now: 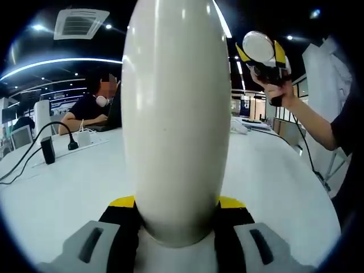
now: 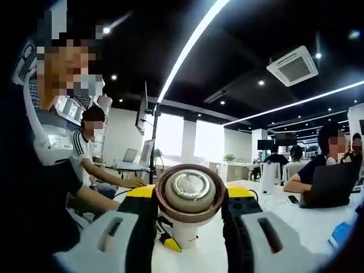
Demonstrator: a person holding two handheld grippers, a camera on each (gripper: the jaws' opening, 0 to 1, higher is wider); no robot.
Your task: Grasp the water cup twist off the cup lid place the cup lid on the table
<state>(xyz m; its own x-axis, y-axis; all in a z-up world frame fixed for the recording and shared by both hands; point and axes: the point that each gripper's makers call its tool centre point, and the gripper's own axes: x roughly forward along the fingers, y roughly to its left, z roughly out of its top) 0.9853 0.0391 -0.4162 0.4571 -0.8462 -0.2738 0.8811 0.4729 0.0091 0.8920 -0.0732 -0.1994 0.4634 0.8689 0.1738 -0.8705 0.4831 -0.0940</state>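
Water cup (image 1: 176, 114) clamped; cup lid (image 2: 190, 193) held aloft.

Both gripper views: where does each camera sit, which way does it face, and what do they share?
Left gripper view: rides the left gripper, facing along the white cup clamped between its jaws, across the table; the person's hand holds up the right gripper, which carries the lid.
Right gripper view: rides the right gripper, facing the lid's underside and the office ceiling; the person's torso fills the left.
Shared: the lid, the right gripper, the white table.
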